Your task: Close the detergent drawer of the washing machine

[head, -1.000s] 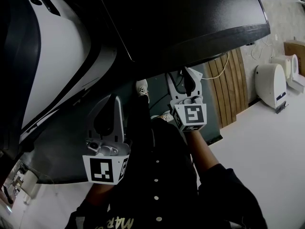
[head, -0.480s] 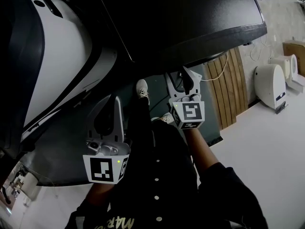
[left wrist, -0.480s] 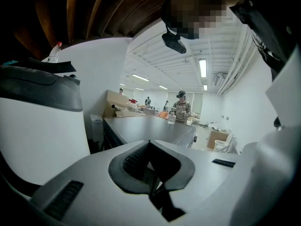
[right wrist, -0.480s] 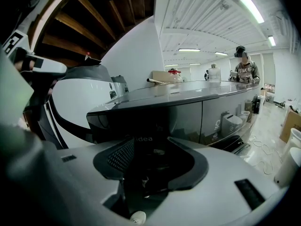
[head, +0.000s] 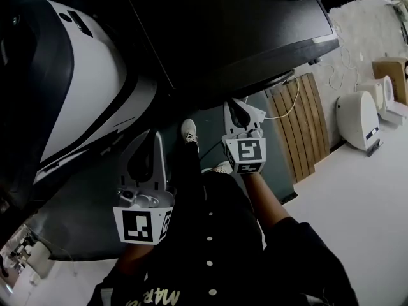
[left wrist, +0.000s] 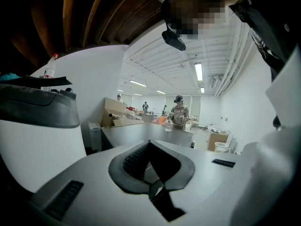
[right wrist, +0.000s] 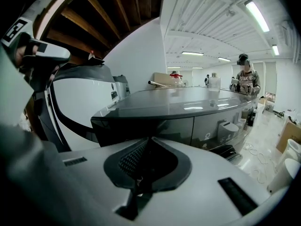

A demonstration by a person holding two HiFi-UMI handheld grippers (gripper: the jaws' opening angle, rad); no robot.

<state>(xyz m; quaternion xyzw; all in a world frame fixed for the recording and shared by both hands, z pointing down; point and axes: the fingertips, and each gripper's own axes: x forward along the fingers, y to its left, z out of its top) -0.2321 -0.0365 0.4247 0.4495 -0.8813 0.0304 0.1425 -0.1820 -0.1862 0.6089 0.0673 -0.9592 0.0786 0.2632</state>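
Right gripper: we see the right gripper (right wrist: 149, 139) with its jaws clenched together and nothing caught between them.
Right gripper's place: in the head view it (head: 236, 105) sits just below the front lip of the dark grey machine (head: 242, 37), its marker cube turned toward us.
Left gripper: the left gripper (left wrist: 149, 142) is clenched as well, and we find nothing in it.
Left gripper's place: it (head: 151, 137) hangs lower and to the left in the head view, between the white machine (head: 76, 101) and the person's dark shirt (head: 210, 247).
Detergent drawer: we cannot single it out in any view.
Nearest candidate: the front band (right wrist: 155, 126) under the dark grey machine's top lies straight ahead of the right gripper's tips. It is apart from them, and its panels run in one line across a seam.
Contact: neither gripper touches either machine, as far as we can see.
Beyond: wooden slats (head: 306, 126) lean at the right.
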